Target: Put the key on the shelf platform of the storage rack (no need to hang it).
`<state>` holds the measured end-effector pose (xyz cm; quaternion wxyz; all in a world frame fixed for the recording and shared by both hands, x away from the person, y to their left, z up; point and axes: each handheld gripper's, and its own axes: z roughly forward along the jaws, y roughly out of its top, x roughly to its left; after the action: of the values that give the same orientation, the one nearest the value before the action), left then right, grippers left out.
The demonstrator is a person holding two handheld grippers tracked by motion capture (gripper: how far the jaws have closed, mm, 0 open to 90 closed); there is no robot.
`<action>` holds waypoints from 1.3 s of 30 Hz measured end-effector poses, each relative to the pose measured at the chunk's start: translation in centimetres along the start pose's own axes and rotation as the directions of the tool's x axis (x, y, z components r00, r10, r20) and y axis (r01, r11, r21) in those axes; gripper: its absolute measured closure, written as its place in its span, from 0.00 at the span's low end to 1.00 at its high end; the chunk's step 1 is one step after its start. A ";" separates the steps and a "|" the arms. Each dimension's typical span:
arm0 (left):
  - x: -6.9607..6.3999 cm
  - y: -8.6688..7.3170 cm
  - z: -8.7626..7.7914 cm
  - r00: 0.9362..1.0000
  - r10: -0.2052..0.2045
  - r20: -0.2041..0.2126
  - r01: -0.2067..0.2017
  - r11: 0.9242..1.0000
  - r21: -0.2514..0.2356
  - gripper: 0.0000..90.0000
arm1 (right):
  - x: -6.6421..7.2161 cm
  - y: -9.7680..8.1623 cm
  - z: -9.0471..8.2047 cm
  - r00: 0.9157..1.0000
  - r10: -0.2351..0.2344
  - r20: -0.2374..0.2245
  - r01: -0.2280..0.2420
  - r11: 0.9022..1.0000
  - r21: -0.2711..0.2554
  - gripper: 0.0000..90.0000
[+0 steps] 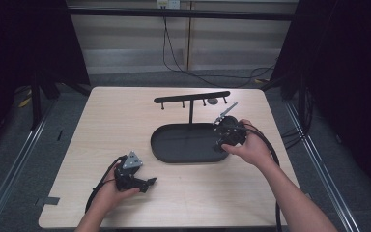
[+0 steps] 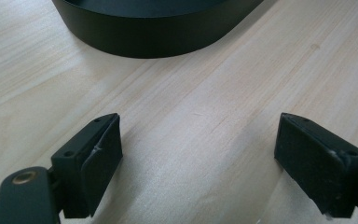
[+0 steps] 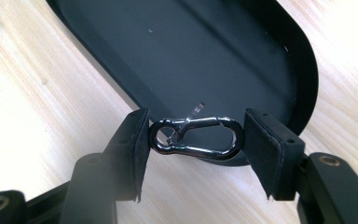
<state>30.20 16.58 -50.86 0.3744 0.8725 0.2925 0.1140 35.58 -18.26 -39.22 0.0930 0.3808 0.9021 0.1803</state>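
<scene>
Metal clip (image 3: 193,137) sits clamped end to end between the right gripper's (image 3: 193,140) pads, over the black tray's (image 3: 303,70) rim. Left gripper (image 2: 198,154) rests on the table (image 2: 205,93) near the tray, jaws spread wide, holding nothing.

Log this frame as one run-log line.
right gripper: shut on carabiner, over tray rim | left gripper: open, empty, on table | rack: behind tray

Two bare forearms, no sleeves, left gripper (image 1: 149,182) black with a grey three-cornered plate and a looping black cable, right gripper (image 1: 221,143) black with a grey plate and trailing cable, flat dark rubber pads (image 2: 100,161), small screw holes, brass-coloured pivot pins
</scene>
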 end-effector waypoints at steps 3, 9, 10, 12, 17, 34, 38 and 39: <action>0.0 0.0 0.0 1.000 0.001 0.000 -0.001 1.000 -0.002 0.16 | -0.2 0.1 0.2 1.000 0.007 0.009 -0.007 1.000 -0.001 0.47; 0.0 0.0 0.0 1.000 0.001 0.000 -0.001 1.000 -0.001 0.16 | -0.6 0.2 0.4 1.000 0.019 0.010 -0.019 1.000 -0.017 0.47; 0.0 0.0 0.0 1.000 0.000 0.000 0.000 1.000 0.000 0.16 | -0.6 0.2 0.5 1.000 0.023 0.011 -0.023 1.000 -0.016 0.47; 0.0 0.0 0.0 1.000 0.000 0.000 0.000 1.000 0.000 0.16 | -0.7 0.3 0.6 1.000 0.028 0.014 -0.028 1.000 -0.014 0.47; 0.0 0.0 0.0 1.000 0.001 0.000 -0.001 1.000 -0.001 0.16 | -1.0 0.4 0.9 0.999 0.039 0.016 -0.039 0.999 -0.021 0.47; 0.0 0.0 0.0 1.000 0.000 0.000 0.000 1.000 0.000 0.16 | -1.1 0.9 2.2 0.997 0.067 0.032 -0.066 0.997 -0.042 0.47; 0.0 0.0 0.0 1.000 0.002 0.000 -0.002 1.000 -0.001 0.16 | -1.0 0.9 2.5 0.997 0.071 0.036 -0.069 0.997 -0.045 0.47; 0.0 0.0 0.0 1.000 0.001 0.000 -0.001 1.000 0.000 0.16 | -1.0 0.9 2.6 0.997 0.075 0.033 -0.073 0.996 -0.045 0.47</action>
<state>30.21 16.58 -50.86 0.3742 0.8727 0.2922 0.1141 37.65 -17.77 -41.19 0.1104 0.4149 0.8814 0.1968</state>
